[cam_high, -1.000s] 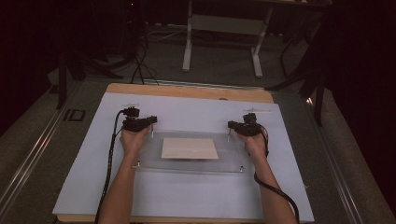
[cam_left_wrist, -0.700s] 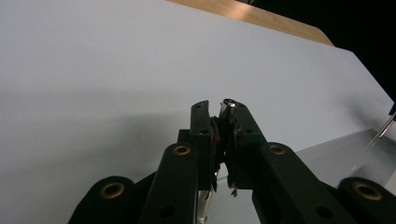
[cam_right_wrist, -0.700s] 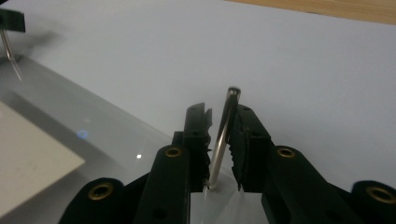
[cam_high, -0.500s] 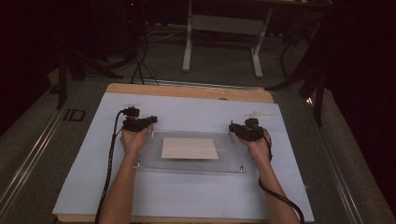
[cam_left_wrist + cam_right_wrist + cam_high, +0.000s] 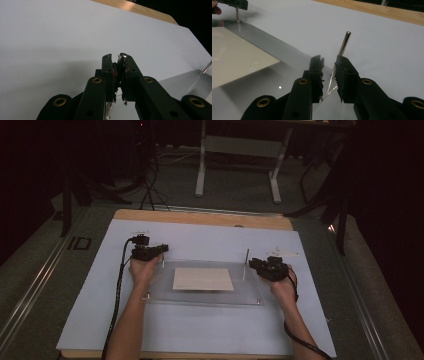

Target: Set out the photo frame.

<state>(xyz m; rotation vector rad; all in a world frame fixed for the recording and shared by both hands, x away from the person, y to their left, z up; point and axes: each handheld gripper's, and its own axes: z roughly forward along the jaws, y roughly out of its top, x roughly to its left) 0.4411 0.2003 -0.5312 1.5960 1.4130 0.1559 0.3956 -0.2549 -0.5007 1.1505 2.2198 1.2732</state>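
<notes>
A clear plate (image 5: 205, 285) with a card (image 5: 203, 279) under it is seen mid-bench. Its far-left pin (image 5: 121, 58) is clamped by the left gripper (image 5: 155, 251). The far-right pin (image 5: 342, 47) stands free between the just-parted jaws of the right gripper (image 5: 329, 66). Two near corners are left untouched. No writing can be read.

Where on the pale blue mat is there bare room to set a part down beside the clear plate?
The pale blue mat lies bare between the clear acrylic plate and the near edge, between the forearms, and along the far strip up to the wooden table edge. It is crowded at the plate's far corners, where the left gripper and right gripper work the metal pins.
</notes>
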